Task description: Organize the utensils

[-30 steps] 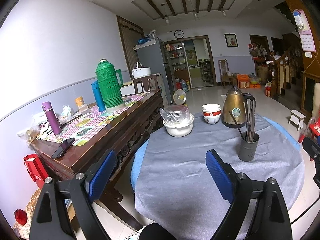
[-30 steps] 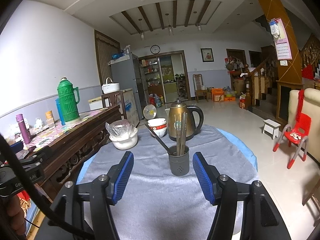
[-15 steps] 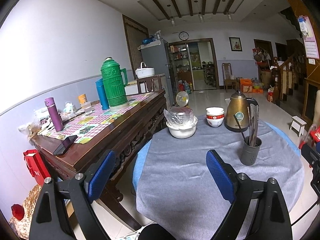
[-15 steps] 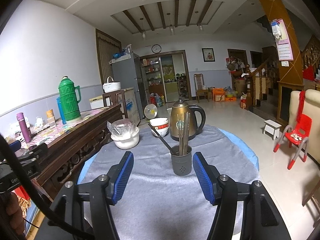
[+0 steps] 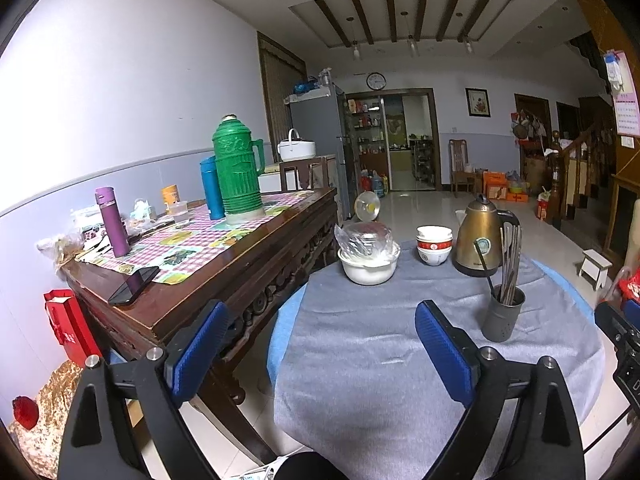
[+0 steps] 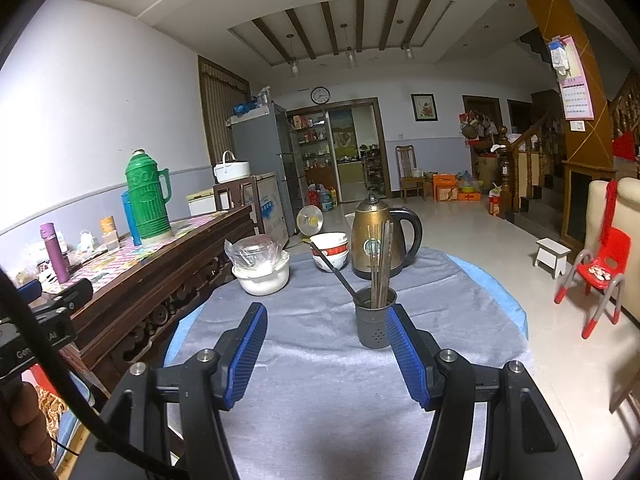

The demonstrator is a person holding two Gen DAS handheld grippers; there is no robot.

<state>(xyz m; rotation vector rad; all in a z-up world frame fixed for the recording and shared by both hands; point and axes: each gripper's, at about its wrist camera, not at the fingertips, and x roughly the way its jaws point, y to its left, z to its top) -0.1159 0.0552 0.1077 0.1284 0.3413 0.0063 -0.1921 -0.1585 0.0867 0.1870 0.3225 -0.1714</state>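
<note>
A dark grey utensil holder (image 6: 375, 318) stands on the round table's grey cloth (image 6: 320, 380), with several chopsticks (image 6: 381, 264) upright in it and a black-handled utensil (image 6: 334, 270) leaning left. It also shows in the left wrist view (image 5: 502, 313) at the right. My right gripper (image 6: 326, 354) is open and empty, low over the cloth, with the holder just ahead beside its right finger. My left gripper (image 5: 320, 354) is open and empty at the table's near left edge, well short of the holder.
A brass kettle (image 6: 378, 238), stacked red-and-white bowls (image 6: 330, 250) and a white pot holding a plastic bag (image 6: 262, 270) stand at the table's far side. A wooden sideboard (image 5: 208, 276) with a green thermos (image 5: 237, 172) flanks the left. A red child's chair (image 6: 600, 276) stands right.
Both grippers have drifted left and a little back, so the holder sits further right in both views. Both stay open and empty.
</note>
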